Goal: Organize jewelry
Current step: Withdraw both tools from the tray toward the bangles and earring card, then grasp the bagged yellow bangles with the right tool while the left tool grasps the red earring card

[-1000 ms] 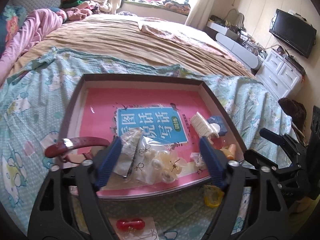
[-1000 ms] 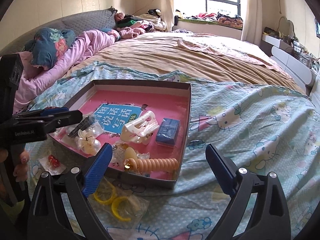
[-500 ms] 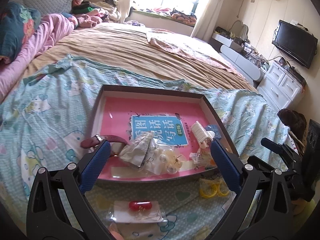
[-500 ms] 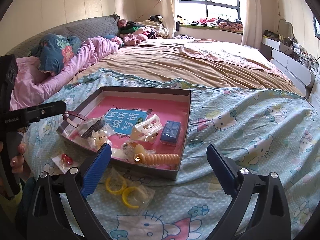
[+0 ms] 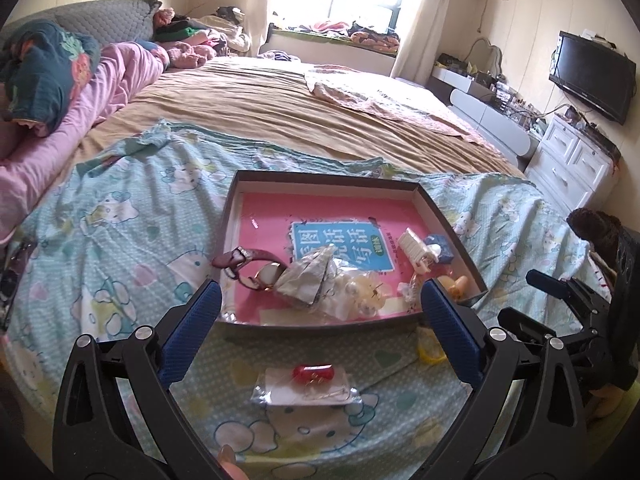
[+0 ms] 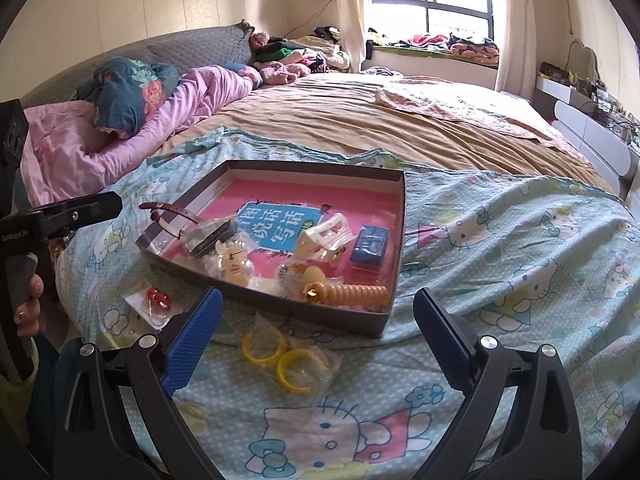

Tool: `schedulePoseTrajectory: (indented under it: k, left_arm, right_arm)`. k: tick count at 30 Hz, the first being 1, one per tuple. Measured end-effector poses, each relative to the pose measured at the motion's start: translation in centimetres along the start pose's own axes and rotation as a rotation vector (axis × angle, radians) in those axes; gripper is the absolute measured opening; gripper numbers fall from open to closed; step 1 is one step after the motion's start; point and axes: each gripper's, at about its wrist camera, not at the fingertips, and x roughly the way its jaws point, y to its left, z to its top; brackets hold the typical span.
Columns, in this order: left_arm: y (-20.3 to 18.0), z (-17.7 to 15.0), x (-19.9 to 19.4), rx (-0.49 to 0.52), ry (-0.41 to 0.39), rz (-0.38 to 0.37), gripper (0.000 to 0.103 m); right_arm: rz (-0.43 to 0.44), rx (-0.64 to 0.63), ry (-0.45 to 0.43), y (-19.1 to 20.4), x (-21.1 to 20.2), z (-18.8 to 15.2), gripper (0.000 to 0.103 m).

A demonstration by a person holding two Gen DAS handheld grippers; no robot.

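Note:
A dark box with a pink floor [image 5: 256, 224] [image 6: 400, 216] lies on the bed. It holds a maroon-strapped watch [image 5: 250, 260], bagged pearl pieces [image 5: 360, 294], a white hair clip [image 6: 326, 238], a blue case [image 6: 370, 246] and an orange ribbed piece [image 6: 352, 293]. A bag with red beads [image 5: 314, 374] [image 6: 158, 298] and a bag with yellow rings [image 6: 280, 354] lie on the sheet in front of the box. My left gripper [image 5: 320, 320] is open and empty above the red-bead bag. My right gripper [image 6: 318, 320] is open and empty above the yellow rings.
The box rests on a Hello Kitty sheet [image 6: 520, 248] over a tan bedspread [image 5: 300, 112]. Pink bedding and pillows [image 6: 120, 120] lie at the left. A white dresser [image 5: 576, 164] and a TV [image 5: 592, 72] stand at the right.
Both grippers have drawn back and up from the box, still open. The left one no longer straddles the bagged pieces; the red-bead bag now lies between its fingers.

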Motion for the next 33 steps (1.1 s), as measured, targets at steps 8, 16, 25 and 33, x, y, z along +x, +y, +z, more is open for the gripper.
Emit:
schedulePoseTrajectory:
  k: [8,16,25,33]
  left_arm:
    - [0.8,-1.3,-0.3,0.005,0.031,0.034,0.093]
    - [2.9,-3.9,1.4,-0.045,0.131,0.056,0.093]
    - [2.0,-6.5,4.7,-0.041,0.244,0.008,0.093]
    - [0.4,-7.7,7.0,0.042,0.264,0.067,0.084]
  right_arm:
    - [0.011,-0.010,0.027,0.9,0.5,-0.8,0.095]
    - [0.003,-0.007,0.095,1.5,2.8,-2.4,0.095]
    - [-0.004,0.016,0.168,1.7,5.3,-4.4,0.095]
    - [-0.007,0.022,0.182,1.6,6.1,-4.9,0.095]
